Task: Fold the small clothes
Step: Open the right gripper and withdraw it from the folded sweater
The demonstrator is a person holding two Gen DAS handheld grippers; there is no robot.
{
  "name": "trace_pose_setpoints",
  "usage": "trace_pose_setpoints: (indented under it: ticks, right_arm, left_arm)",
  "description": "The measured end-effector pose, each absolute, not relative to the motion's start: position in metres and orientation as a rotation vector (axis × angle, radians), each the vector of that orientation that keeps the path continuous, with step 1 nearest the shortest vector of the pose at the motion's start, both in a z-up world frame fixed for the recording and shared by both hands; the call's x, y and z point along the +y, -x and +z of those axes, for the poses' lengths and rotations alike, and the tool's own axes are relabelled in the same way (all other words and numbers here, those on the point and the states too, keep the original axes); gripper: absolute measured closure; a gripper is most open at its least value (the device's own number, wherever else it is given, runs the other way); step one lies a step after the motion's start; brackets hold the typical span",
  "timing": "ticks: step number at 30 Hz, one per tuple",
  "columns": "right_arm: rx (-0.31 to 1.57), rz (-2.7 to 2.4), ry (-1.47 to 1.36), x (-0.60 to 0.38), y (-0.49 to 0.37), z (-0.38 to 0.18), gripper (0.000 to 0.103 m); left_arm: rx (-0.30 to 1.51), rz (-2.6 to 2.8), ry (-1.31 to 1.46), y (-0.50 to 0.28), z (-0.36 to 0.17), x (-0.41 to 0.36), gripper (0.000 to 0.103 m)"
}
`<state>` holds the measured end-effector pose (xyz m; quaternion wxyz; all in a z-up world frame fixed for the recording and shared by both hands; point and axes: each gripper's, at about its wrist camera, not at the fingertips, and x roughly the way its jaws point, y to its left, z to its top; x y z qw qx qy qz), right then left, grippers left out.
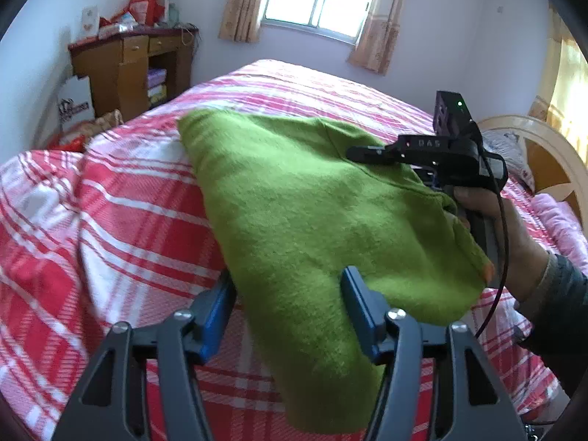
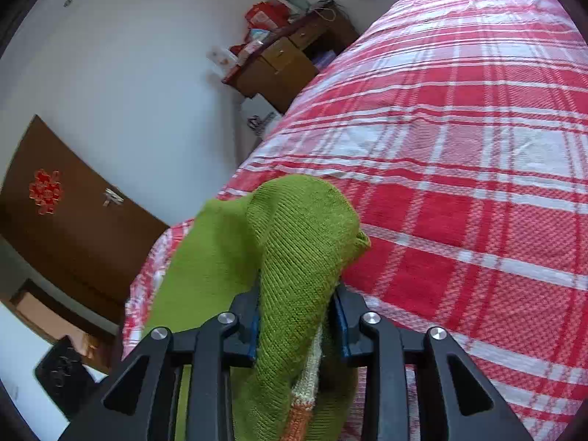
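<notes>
We hold green knit (image 1: 294, 220) aloft over bed (image 1: 128, 220): right gripper (image 2: 297, 316) clamped on it; left gripper (image 1: 288, 308) w/ cloth between wide-set fingers, grip unclear — may slip toward 6 o'clock.

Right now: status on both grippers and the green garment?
Right gripper shut on green knit garment. Left gripper jaws apart, cloth between them, grip unclear. Garment lifted off plaid bedspread. Nothing in the way.
</notes>
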<state>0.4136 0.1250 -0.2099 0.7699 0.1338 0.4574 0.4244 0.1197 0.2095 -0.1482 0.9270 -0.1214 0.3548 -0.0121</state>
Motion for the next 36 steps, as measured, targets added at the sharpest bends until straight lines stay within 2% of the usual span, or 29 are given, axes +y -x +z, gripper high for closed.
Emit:
trace_pose_setpoints:
  ticks: [2,4,6,7,8,9,11,15,19,21,23,27,31,36]
  right_arm:
    - [0.979,0.897,-0.277,0.123,-0.412,-0.208,0.065]
    - [0.945,0.870,-0.258,0.117,-0.405,-0.201,0.061]
    - [0.873,0.842,-0.231,0.108,-0.394,-0.185,0.061]
    - [0.835,0.829,-0.220,0.104,-0.388,-0.175,0.058]
    - [0.792,0.827,-0.215,0.100,-0.379,-0.165,0.052]
    - [0.748,0.847,-0.224,0.094,-0.369,-0.153,0.044]
    - [0.689,0.909,-0.237,0.091,-0.347,-0.136,0.039]
    - [0.729,1.063,-0.172,0.109,-0.307,-0.135,0.038]
    - [0.842,0.977,-0.055,0.122,-0.296,-0.169,0.039]
    - [0.883,0.922,-0.061,0.116,-0.299,-0.187,0.039]
    - [0.866,0.937,-0.119,0.108,-0.298,-0.190,0.039]
    - [0.823,0.932,-0.028,0.116,-0.288,-0.194,0.039]
    - [0.809,0.934,-0.133,0.105,-0.284,-0.196,0.039]
    - [0.759,0.827,-0.104,0.094,-0.258,-0.169,0.038]
  left_arm:
    - [0.702,-0.008,0.219,-0.115,-0.137,0.207,0.040]
    - [0.650,0.012,0.212,-0.109,-0.124,0.209,0.030]
    - [0.583,0.050,0.215,-0.106,-0.111,0.216,0.015]
    - [0.564,0.073,0.217,-0.109,-0.107,0.222,0.013]
    - [0.555,0.091,0.226,-0.112,-0.105,0.227,0.011]
    - [0.556,0.098,0.238,-0.116,-0.106,0.232,0.011]
    - [0.581,0.098,0.256,-0.127,-0.113,0.240,0.011]
    - [0.677,0.159,0.214,-0.138,-0.138,0.237,0.011]
    - [0.712,0.156,0.271,-0.132,-0.157,0.245,0.010]
    - [0.711,0.160,0.299,-0.129,-0.159,0.247,0.005]
    - [0.705,0.161,0.298,-0.128,-0.160,0.245,0.005]
    - [0.696,0.197,0.274,-0.128,-0.163,0.240,0.000]
    - [0.699,0.218,0.264,-0.121,-0.159,0.235,0.000]
    - [0.665,0.198,0.197,-0.101,-0.134,0.219,0.000]
